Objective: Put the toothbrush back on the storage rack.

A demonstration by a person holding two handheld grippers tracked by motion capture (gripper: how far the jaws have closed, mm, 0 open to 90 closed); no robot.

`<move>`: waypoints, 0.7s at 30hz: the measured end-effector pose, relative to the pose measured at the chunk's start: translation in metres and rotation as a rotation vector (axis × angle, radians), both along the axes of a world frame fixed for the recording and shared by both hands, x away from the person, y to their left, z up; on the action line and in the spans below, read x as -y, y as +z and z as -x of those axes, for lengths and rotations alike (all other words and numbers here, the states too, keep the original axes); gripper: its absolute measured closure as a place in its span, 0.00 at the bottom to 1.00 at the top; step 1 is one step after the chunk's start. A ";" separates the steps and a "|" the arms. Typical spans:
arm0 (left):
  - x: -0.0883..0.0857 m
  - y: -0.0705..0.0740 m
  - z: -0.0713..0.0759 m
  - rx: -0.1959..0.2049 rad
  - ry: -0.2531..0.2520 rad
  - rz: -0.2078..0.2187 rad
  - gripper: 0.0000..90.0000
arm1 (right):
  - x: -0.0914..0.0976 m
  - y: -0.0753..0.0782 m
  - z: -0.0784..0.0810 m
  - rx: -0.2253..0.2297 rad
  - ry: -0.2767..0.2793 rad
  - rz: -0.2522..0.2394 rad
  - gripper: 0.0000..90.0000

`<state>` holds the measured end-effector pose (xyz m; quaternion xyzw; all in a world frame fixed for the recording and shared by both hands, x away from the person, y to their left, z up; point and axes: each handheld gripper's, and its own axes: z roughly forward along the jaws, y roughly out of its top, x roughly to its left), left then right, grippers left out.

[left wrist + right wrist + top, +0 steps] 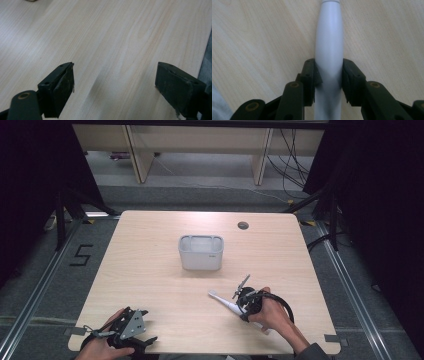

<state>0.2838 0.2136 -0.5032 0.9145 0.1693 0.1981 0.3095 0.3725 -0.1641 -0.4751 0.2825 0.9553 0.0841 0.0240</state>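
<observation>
A white electric toothbrush [226,303] lies on the wooden table [150,270] at the front right, its head pointing left and away. My right gripper [245,301] is shut on its handle; in the right gripper view both black pads press the sides of the white toothbrush body [329,50]. A grey plastic bin [201,252] stands near the table's middle, beyond the toothbrush. My left gripper [145,340] rests at the front left corner, held by a hand. In the left gripper view the left gripper [113,82] is wide open over bare wood.
A round cable hole [243,225] sits in the table's far right part. Black curtains flank both sides, and desk legs and cables stand on the floor beyond the far edge. A floor mark "5" [81,255] lies to the left.
</observation>
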 end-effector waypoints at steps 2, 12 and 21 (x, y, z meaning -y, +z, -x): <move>0.000 0.000 0.000 -0.007 -0.005 0.005 0.17 | -0.002 0.000 -0.001 0.000 0.021 0.016 0.73; 0.001 -0.001 0.001 -0.007 -0.003 0.011 0.17 | -0.010 0.000 -0.007 -0.045 0.016 0.087 0.74; 0.000 -0.001 0.000 -0.008 -0.003 0.010 0.17 | -0.012 -0.001 -0.013 -0.058 0.055 0.115 0.73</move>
